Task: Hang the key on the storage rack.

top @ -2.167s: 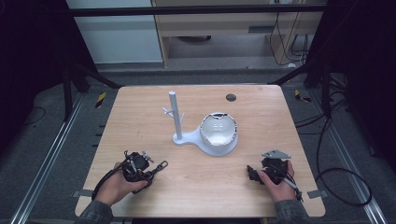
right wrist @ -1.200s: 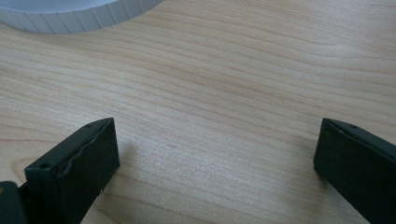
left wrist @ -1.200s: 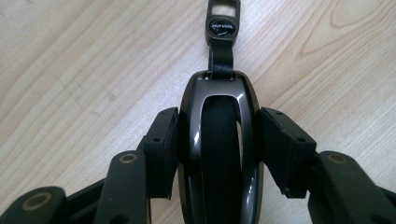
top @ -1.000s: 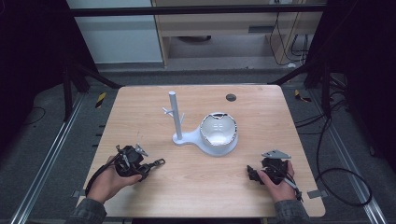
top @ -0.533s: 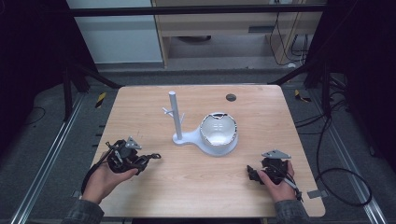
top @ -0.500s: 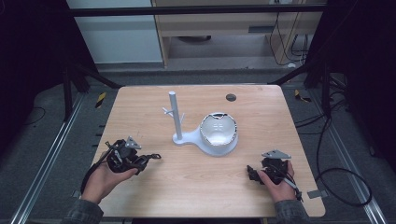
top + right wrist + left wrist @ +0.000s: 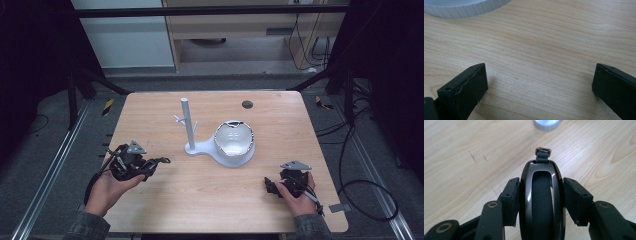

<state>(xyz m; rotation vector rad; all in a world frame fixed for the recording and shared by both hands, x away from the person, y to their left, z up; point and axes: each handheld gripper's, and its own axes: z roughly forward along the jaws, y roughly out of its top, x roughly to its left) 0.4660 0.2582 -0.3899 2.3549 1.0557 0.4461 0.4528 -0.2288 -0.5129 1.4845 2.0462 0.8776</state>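
**Headset Held at the Left, Stand Ahead and to the Right**

A black headset (image 7: 541,202) is clamped edge-on between the jaws of the left hand-held gripper (image 7: 134,164), its glossy earcup rim and padded cushion pressed by both pads, with the small strap end at its top pointing away from the hand. In the high view the gripper is seen over the left part of the worktop (image 7: 210,200), the headset's band reaching out to the right of it.

The white stand (image 7: 189,125), an upright post with short pegs on a flat base, lies ahead and to the right of the held headset, near the middle of the worktop. Just beside the post, on the same base, sits a white bowl-shaped cup (image 7: 234,141). The post is judged the likely target, and the left hand is plainly the nearer one to it. The headset's long axis runs along the jaws, so it would probably need turning before it could hang.

The right hand-held gripper (image 7: 278,186) is released, its jaws spread wide over bare wood near the right front corner, with nothing between them.

The worktop is pale wood grain, with a small dark disc (image 7: 247,104) near its far edge. Around it are dark frame rails, grey floor and trailing cables.
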